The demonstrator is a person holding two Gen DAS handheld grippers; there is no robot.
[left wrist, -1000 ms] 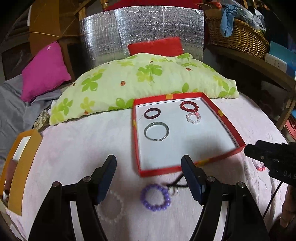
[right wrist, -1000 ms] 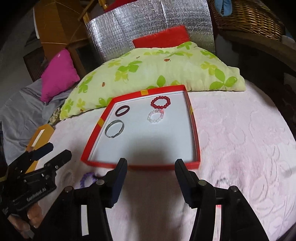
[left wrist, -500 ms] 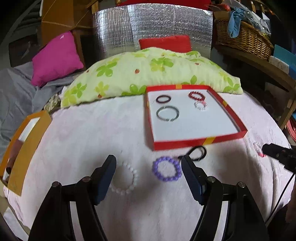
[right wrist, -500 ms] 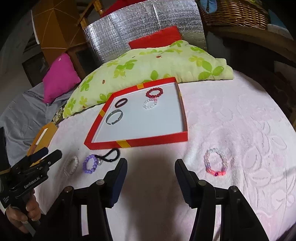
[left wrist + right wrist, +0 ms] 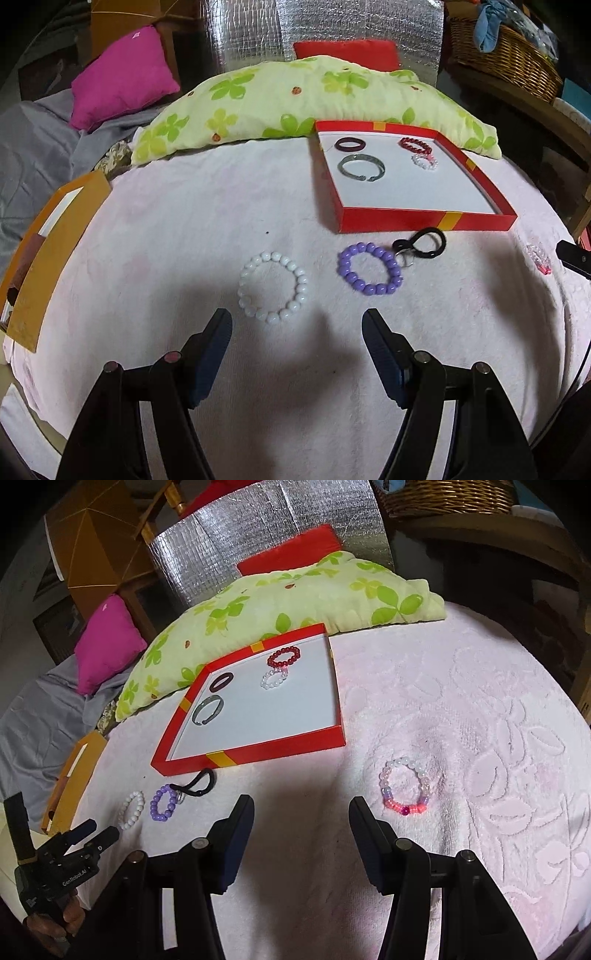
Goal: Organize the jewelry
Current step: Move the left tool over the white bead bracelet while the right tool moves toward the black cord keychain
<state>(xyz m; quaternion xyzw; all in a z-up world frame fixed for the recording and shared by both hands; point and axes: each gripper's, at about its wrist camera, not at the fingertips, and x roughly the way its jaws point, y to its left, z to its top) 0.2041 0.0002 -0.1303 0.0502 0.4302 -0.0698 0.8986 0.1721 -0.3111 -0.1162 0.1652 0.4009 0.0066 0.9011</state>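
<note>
Jewelry lies in two groups around one landmark, the red tray (image 5: 424,220), on a pale pink embossed blanket (image 5: 480,709).

Writing: the left gripper (image 5: 94,832), seen from the right wrist view, reads "GenRobot.AI" in white on its black body. No other text is legible.

Left gripper (image 5: 297,332): jaws apart, nothing between the pads. A white bead bracelet (image 5: 272,287) lies on the blanket just ahead of the fingertips, slightly toward the left finger, not touched. A purple bead bracelet (image 5: 370,268) lies beyond the right finger, between the gripper and the tray's near wall. A black hair tie (image 5: 424,243) with a small metal ring touches the purple beads and lies just short of the tray wall.

Right gripper (image 5: 302,806): jaws apart, empty. A bracelet of clear, pink and lilac beads (image 5: 406,786) lies just beyond and outside its right finger, on the side of the tray away from the other loose pieces.

Inside the tray, on its white floor, near to far: a grey open bangle (image 5: 361,168); a small clear bead bracelet (image 5: 424,161); a dark maroon bangle (image 5: 349,144); a dark red bead bracelet (image 5: 415,144).

Beyond the tray's far wall: a green floral pillow (image 5: 295,99), then a silver foil panel (image 5: 332,29).
</note>
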